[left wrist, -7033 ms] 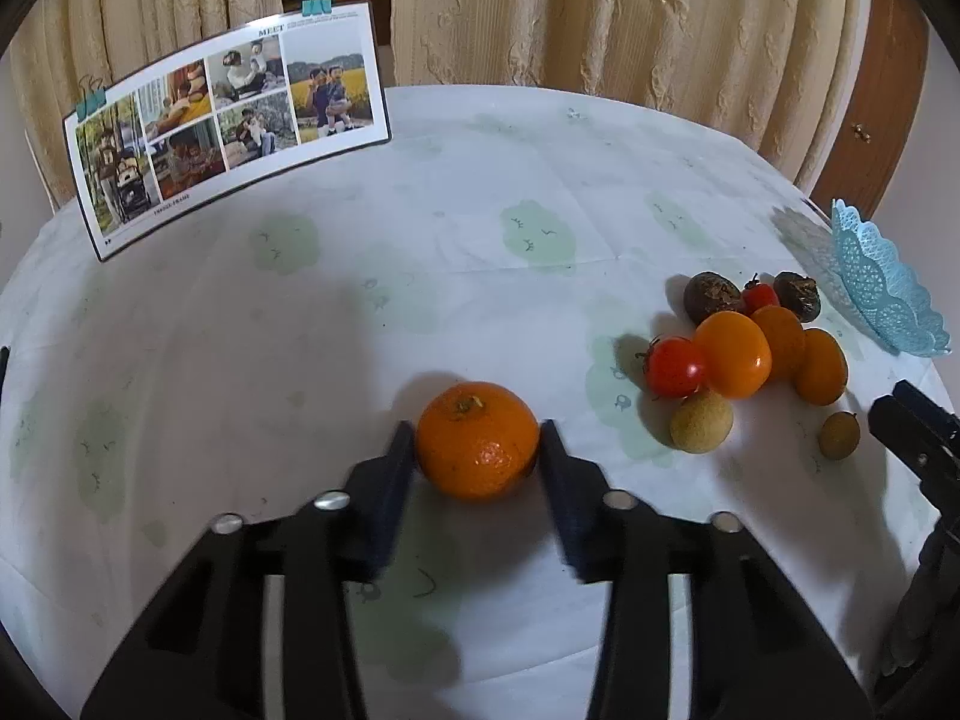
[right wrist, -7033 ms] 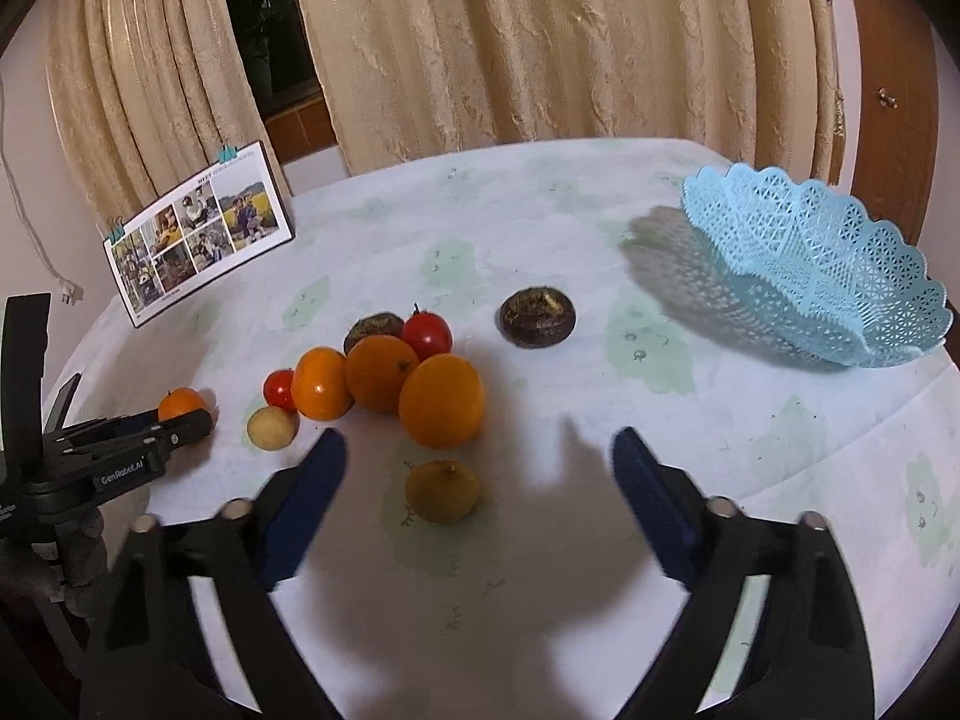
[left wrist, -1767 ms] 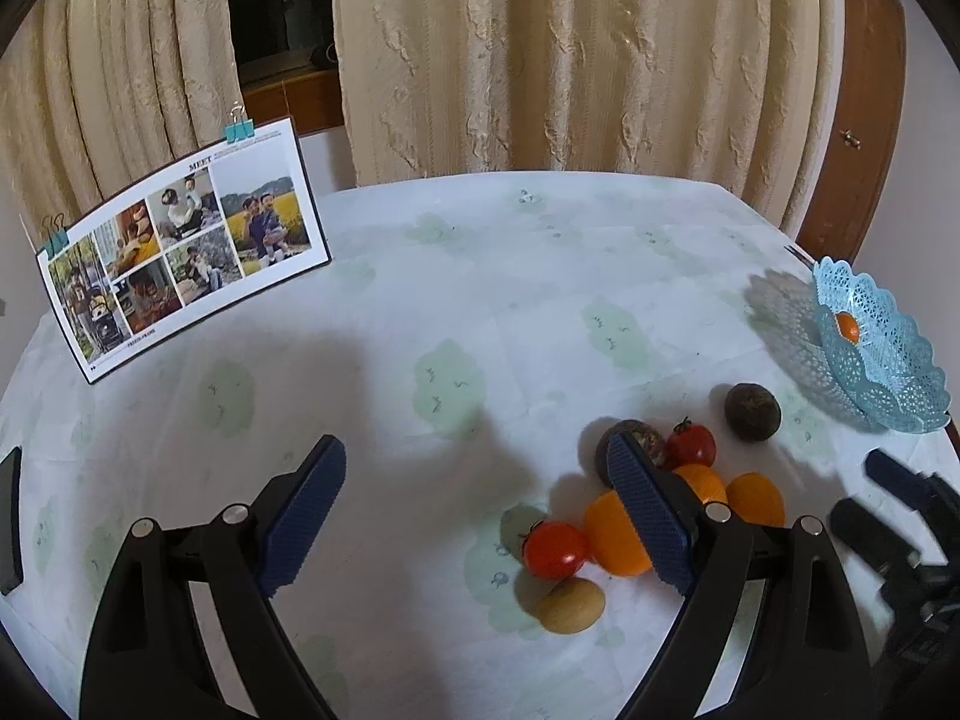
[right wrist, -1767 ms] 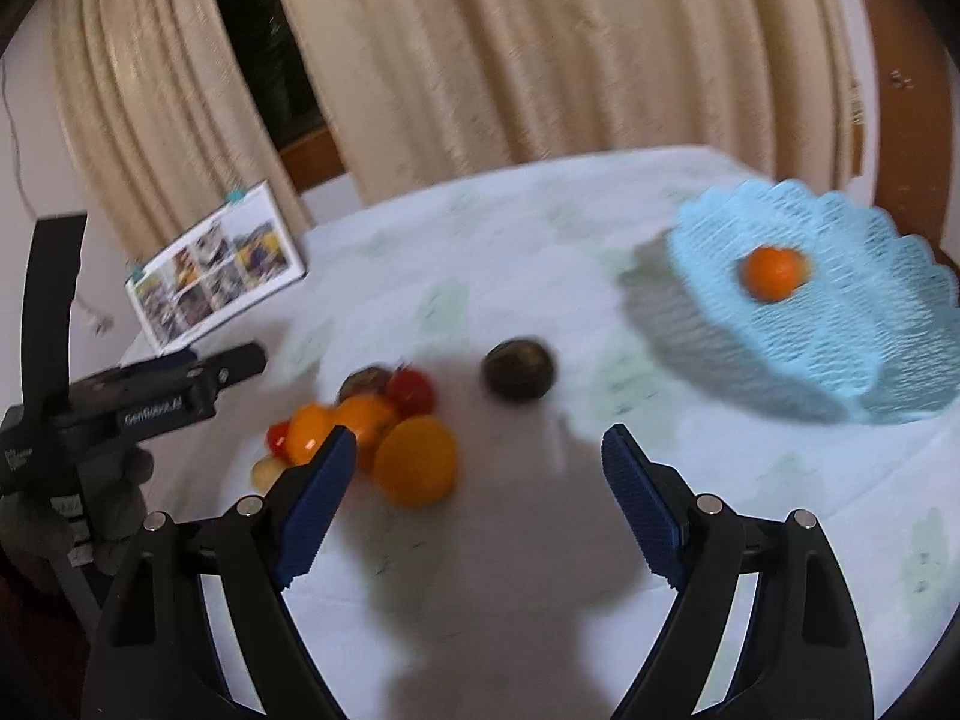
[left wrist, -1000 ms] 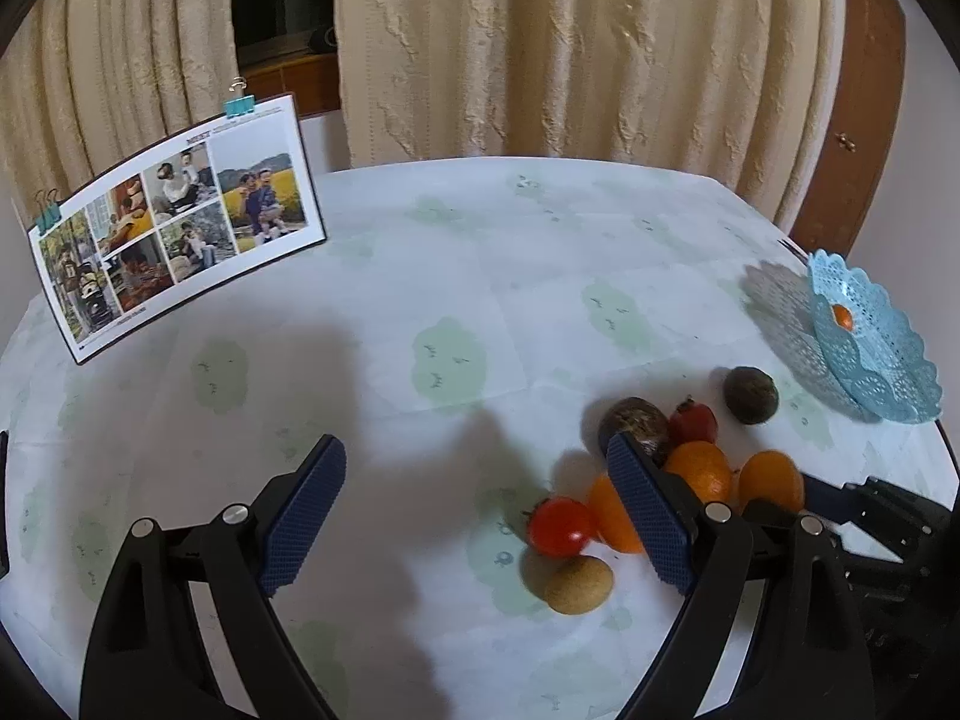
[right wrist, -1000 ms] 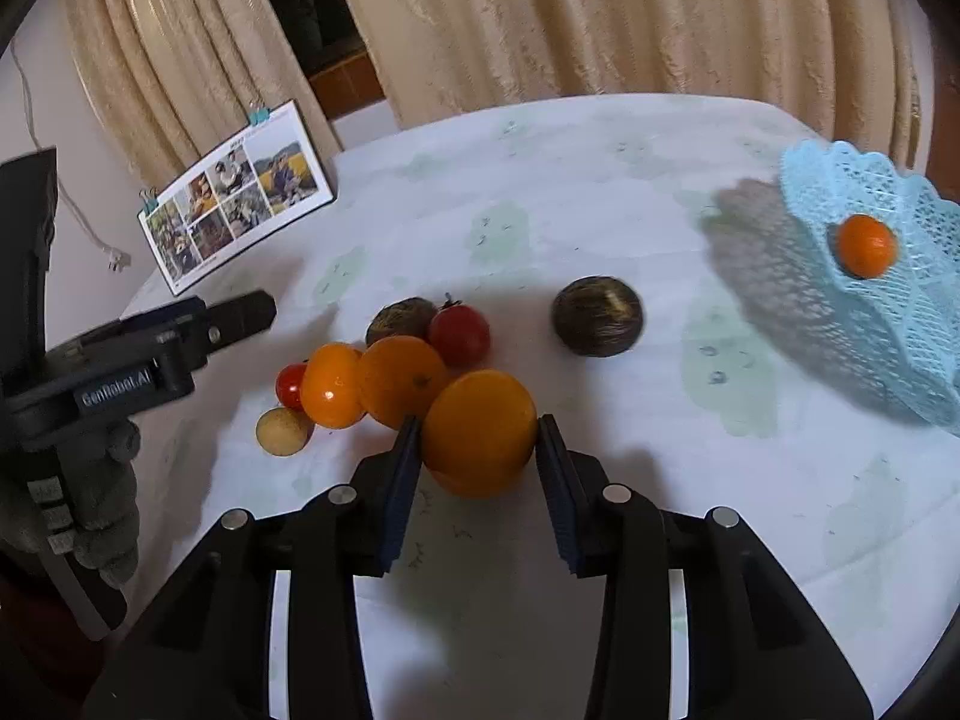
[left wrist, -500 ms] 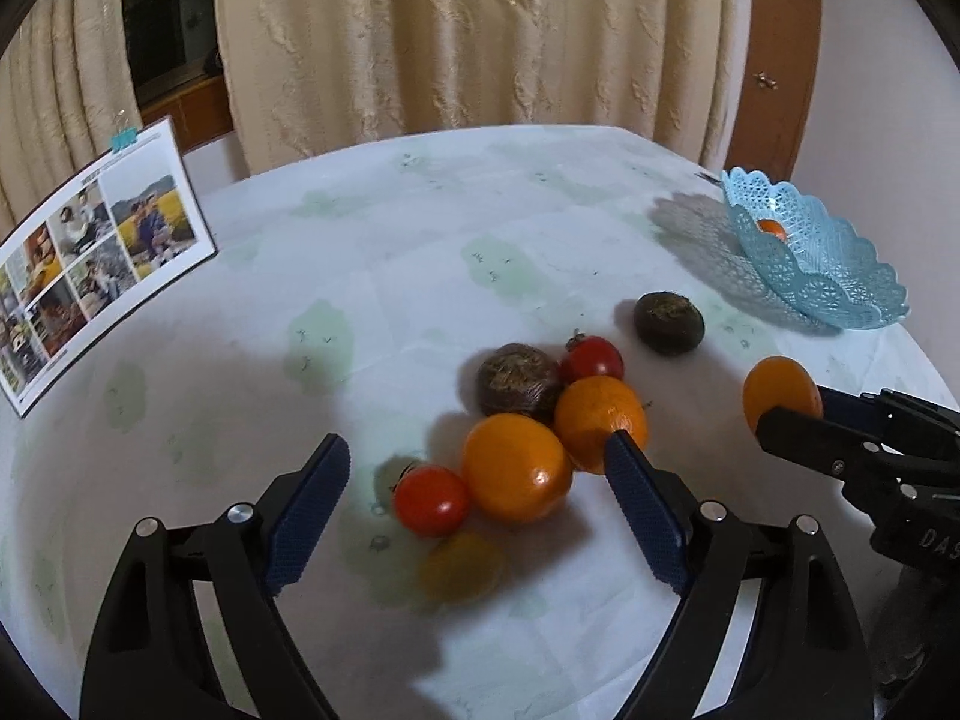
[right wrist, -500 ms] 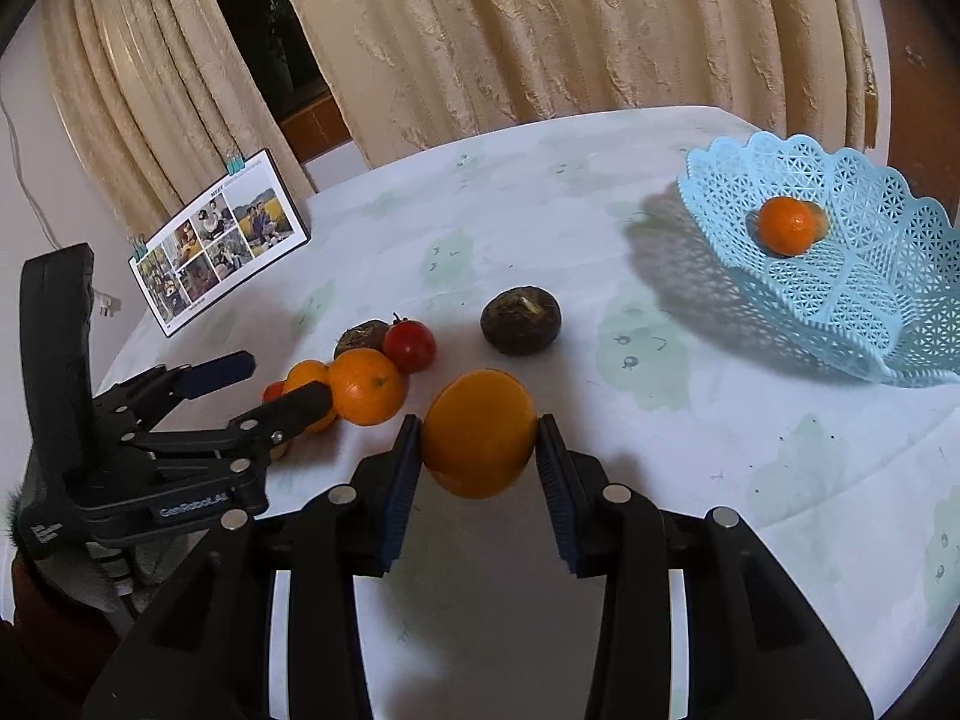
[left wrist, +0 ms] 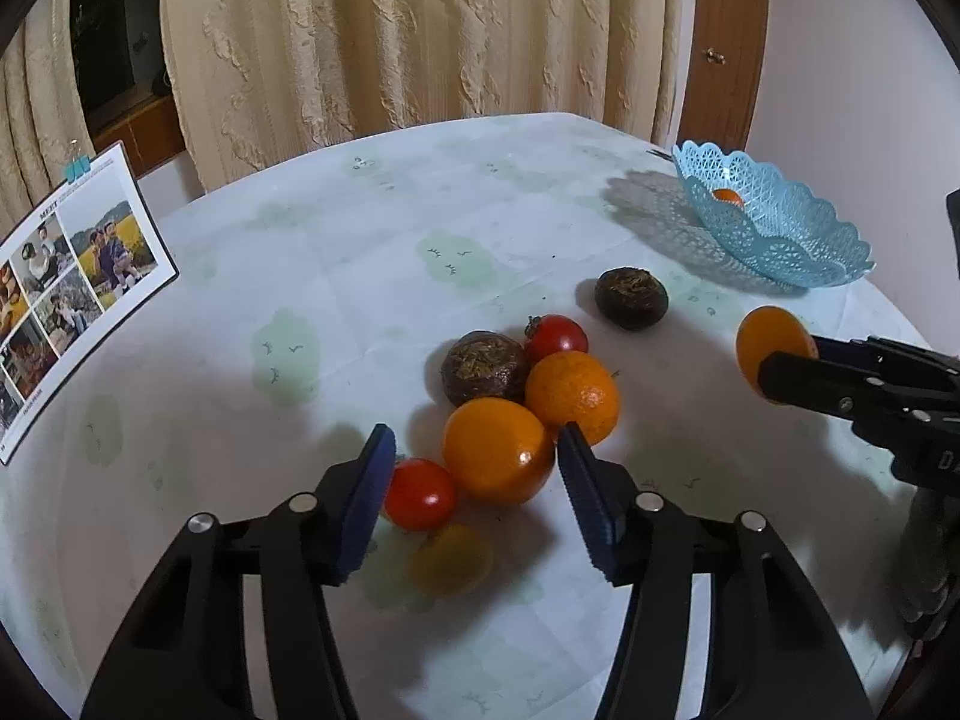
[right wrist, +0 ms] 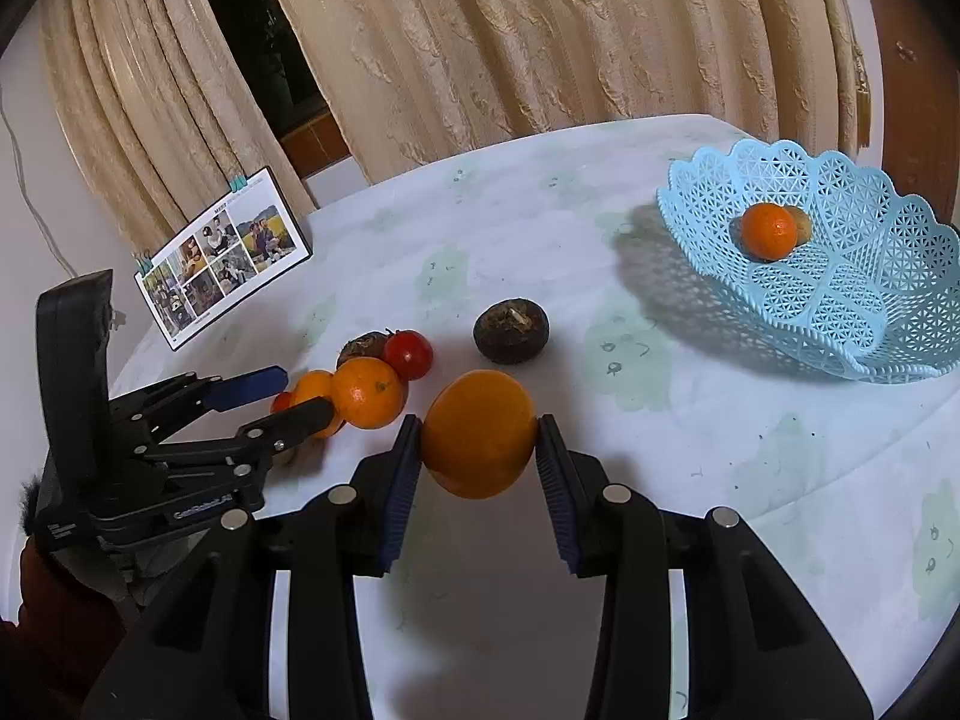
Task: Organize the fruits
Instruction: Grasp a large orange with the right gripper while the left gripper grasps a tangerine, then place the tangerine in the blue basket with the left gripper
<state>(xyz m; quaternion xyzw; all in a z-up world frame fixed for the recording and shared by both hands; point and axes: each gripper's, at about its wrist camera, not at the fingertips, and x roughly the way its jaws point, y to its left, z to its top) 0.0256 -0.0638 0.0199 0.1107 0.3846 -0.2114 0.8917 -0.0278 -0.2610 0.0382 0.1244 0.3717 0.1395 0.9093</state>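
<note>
A pile of fruit lies on the white tablecloth. In the left wrist view my left gripper (left wrist: 480,495) is low over the pile, and its jaws are closing. A round orange (left wrist: 498,450) and a red cherry tomato (left wrist: 418,493) sit between the blue pads, and I see no firm press. A mandarin (left wrist: 573,396), a stemmed tomato (left wrist: 555,336) and a brown fruit (left wrist: 483,367) lie just beyond. My right gripper (right wrist: 477,468) is shut on a large orange (right wrist: 477,432), held above the cloth. The blue lace basket (right wrist: 840,300) at the right holds a small orange (right wrist: 768,231).
A second dark brown fruit (right wrist: 510,330) lies alone between the pile and the basket. A blurred yellowish fruit (left wrist: 450,558) lies under the left gripper. A photo board (left wrist: 72,288) stands at the far left edge. Curtains (left wrist: 420,30) hang behind the round table.
My left gripper came down onto the pile and its jaws narrowed around the orange and the cherry tomato. My right gripper lifted its orange off the cloth, away from the pile.
</note>
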